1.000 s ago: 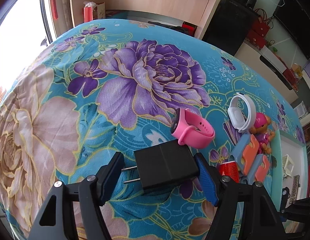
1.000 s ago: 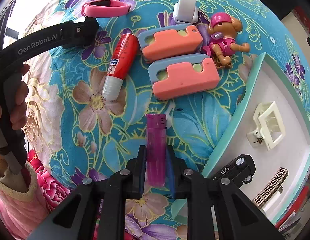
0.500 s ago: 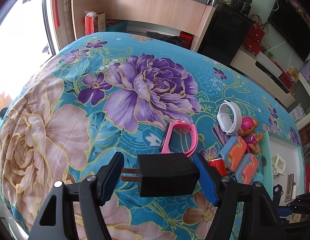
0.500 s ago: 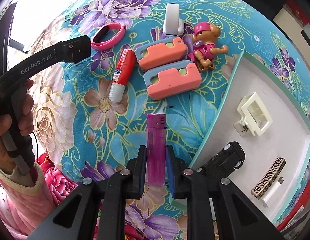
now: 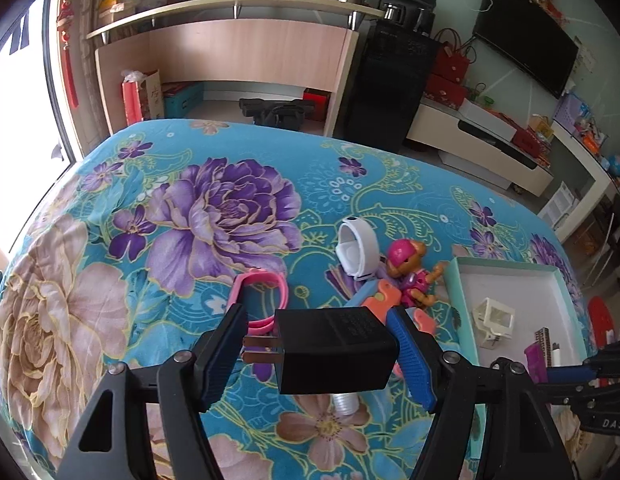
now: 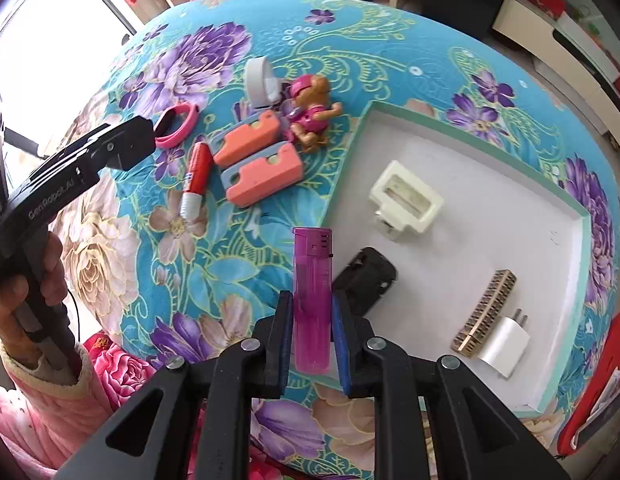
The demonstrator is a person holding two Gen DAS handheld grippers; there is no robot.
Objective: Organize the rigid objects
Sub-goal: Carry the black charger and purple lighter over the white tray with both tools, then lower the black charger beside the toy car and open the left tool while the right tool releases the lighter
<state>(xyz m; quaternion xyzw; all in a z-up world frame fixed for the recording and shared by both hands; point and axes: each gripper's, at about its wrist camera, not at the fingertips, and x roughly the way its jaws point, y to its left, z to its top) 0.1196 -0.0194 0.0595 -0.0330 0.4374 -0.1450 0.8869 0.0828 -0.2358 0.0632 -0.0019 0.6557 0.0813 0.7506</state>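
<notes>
Floral cloth [image 5: 390, 200]: left gripper [image 5: 322, 354] clamps black charger [image 5: 334, 350]; right gripper [image 6: 312, 332] clamps purple lighter [image 6: 312, 300].

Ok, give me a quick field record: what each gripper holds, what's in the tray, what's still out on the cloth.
left gripper: shut on black plug adapter
right gripper: shut on purple lighter, over the tray's near edge
tray: cream clip, black toy car, patterned bar, white charger
on cloth: pink band, white band, red glue stick, two orange-blue blocks, pup figure
</notes>
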